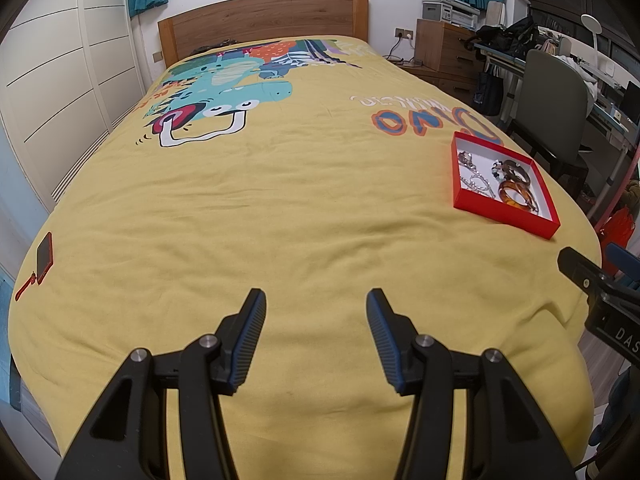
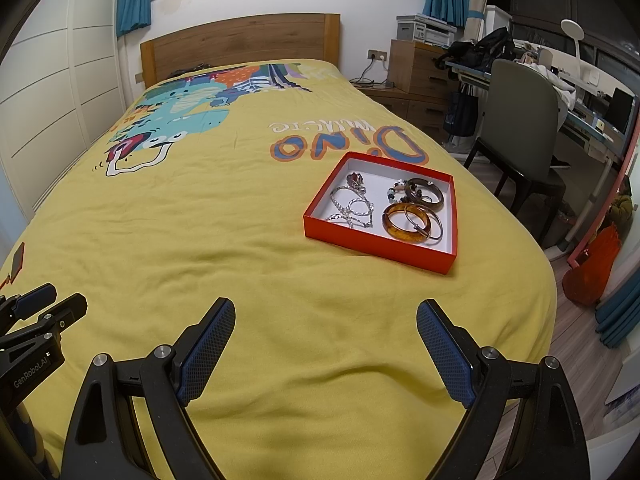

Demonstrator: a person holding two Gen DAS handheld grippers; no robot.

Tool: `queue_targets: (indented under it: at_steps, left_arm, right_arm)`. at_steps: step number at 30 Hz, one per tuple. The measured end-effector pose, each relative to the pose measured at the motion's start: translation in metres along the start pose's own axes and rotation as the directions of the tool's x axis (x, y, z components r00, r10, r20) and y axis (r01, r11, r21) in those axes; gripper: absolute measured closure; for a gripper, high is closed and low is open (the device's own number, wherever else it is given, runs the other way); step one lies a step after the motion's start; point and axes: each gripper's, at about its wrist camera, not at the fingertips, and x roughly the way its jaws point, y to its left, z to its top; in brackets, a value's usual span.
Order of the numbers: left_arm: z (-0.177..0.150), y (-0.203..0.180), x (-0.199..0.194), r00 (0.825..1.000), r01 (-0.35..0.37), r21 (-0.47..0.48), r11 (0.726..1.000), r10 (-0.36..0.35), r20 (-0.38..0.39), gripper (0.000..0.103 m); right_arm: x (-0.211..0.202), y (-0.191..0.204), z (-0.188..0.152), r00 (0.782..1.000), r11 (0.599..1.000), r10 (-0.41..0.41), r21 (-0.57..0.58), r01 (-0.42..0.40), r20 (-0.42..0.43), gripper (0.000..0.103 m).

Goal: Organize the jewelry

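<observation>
Over the near end of the yellow bedspread (image 2: 280, 280) hang two claws, side by side and both pointing toward the headboard (image 2: 240, 42). Left gripper (image 1: 316, 340) has its two blue-padded fingers apart with only cloth showing between them. Right gripper (image 2: 326, 352) stands wider apart and is likewise empty. Beyond the right gripper lies one red box (image 2: 382, 249), flat on the bedspread just short of the printed word "Dino". Inside the red box, one tangle of silver chain (image 2: 352, 210) lies on the side away from the chair. One amber bangle (image 2: 406, 222) and one dark brown bangle (image 2: 424, 193) sit on the chair side, with a thin silver ring against the amber one and some beads between chain and bangles. One red phone (image 1: 44, 258) rests at the bedspread's far left edge, well apart from the box. One grey chair (image 2: 520, 128) stands beside the bed.
</observation>
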Motion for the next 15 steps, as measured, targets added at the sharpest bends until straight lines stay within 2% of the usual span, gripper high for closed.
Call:
queue_targets:
  at_steps: [15]
  left_arm:
    - [0.0004,0.0011,-0.0006,1.000,0.000,0.003,1.000,0.000,0.001,0.053]
  right_arm:
    - [0.0001,0.0001,0.0000,1.000,1.000,-0.001,0.000,0.001,0.000,0.012]
